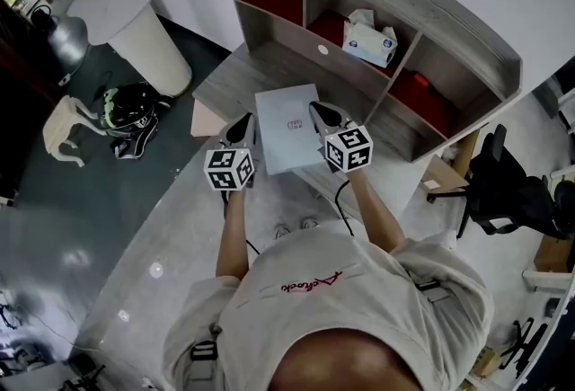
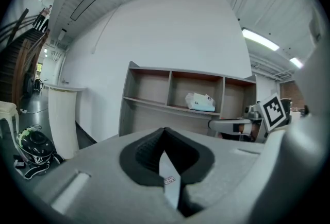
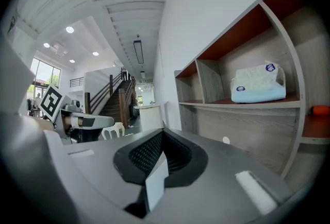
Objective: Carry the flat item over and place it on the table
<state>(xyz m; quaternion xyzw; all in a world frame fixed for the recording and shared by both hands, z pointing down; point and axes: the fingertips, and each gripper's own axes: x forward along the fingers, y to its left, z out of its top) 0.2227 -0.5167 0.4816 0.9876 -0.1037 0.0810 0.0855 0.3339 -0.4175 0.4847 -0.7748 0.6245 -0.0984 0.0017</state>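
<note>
The flat item [image 1: 287, 128], a pale grey board, hangs level between the two grippers, in front of the shelf unit [image 1: 449, 43] and over the grey surface [image 1: 225, 85]. I cannot tell whether its underside touches down. The left gripper [image 1: 241, 128] pinches its left edge and the right gripper [image 1: 325, 118] its right edge. Each pair of fingers [image 2: 144, 153] is pressed onto the thin edge that runs between them. To me this looks like the end of the carry. Next would be lowering it level with both hands together, then letting go once it lies flat.
</note>
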